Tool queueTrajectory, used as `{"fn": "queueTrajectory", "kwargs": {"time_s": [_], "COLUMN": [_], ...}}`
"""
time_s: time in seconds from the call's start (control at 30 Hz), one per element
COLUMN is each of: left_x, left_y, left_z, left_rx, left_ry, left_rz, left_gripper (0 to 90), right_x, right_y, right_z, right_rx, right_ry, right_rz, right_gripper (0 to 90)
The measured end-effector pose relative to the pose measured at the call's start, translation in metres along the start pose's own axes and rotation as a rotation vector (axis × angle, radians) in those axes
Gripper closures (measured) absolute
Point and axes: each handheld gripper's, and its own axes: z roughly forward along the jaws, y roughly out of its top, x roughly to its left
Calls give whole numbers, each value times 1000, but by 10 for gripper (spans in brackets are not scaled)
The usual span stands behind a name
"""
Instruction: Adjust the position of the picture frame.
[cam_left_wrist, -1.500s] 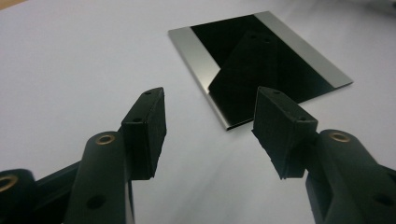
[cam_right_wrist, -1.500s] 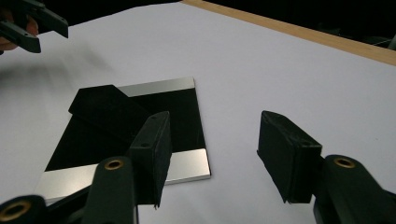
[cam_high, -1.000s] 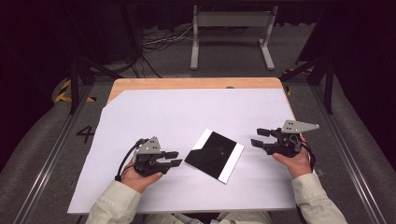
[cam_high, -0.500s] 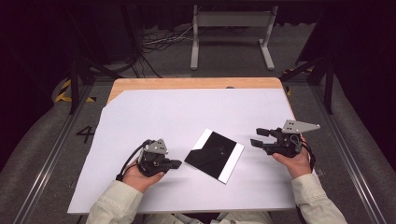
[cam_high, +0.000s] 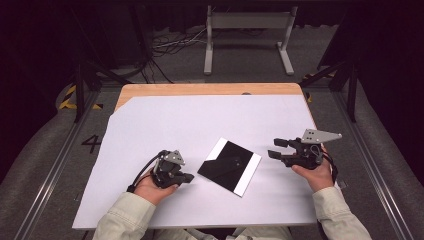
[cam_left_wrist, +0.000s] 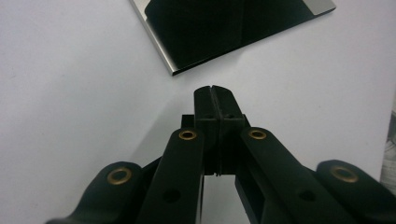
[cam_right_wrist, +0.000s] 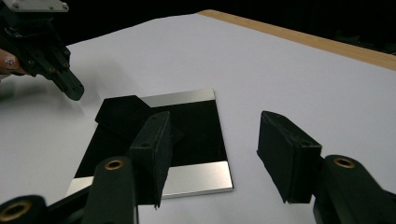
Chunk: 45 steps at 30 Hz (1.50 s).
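Left tongs (cam_left_wrist: 215, 91) closed and empty beside black panel (cam_left_wrist: 224, 28), right tongs (cam_right_wrist: 212, 154) apart, empty.

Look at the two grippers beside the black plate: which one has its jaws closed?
The left gripper, just left of the black plate, has its jaws pressed together on nothing. The right gripper holds its jaws apart, also on nothing.

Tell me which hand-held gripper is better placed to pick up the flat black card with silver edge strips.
Probably the right hand-held gripper: its jaws stand open toward the flat black card with silver edge strips. The left hand-held gripper is shut beside it.
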Motion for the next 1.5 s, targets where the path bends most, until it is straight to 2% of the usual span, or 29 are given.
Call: {"fn": "queueTrajectory", "kwargs": {"time_s": [0.47,0.63,0.87,1.07,1.17,1.27,1.33,1.43,1.5], "left_x": [4,5,10,13,13,10,10,9,4], "left_y": [8,10,14,20,24,27,27,29,31], "left_z": [12,15,16,20,25,27,27,28,30], "left_rx": [56,68,59,11,25,41,47,56,67], "left_ry": [51,61,114,133,117,119,114,68,56], "left_rz": [1,-2,-22,-22,-18,-9,-20,-14,2], "left_gripper": [900,900,900,900,900,900,900,900,900], "right_x": [2,4,13,16,15,16,16,16,16], "right_y": [-4,-5,-2,-4,-6,-6,-7,-7,-7], "right_z": [-4,-4,2,1,-2,-4,-5,-7,-7], "right_rx": [21,45,87,97,99,97,94,93,93], "right_ry": [-15,4,33,29,21,17,15,12,11], "right_rz": [3,7,-25,-30,-23,-21,-20,-17,-18], "right_gripper": [453,512,542,540,538,537,536,535,535]}}
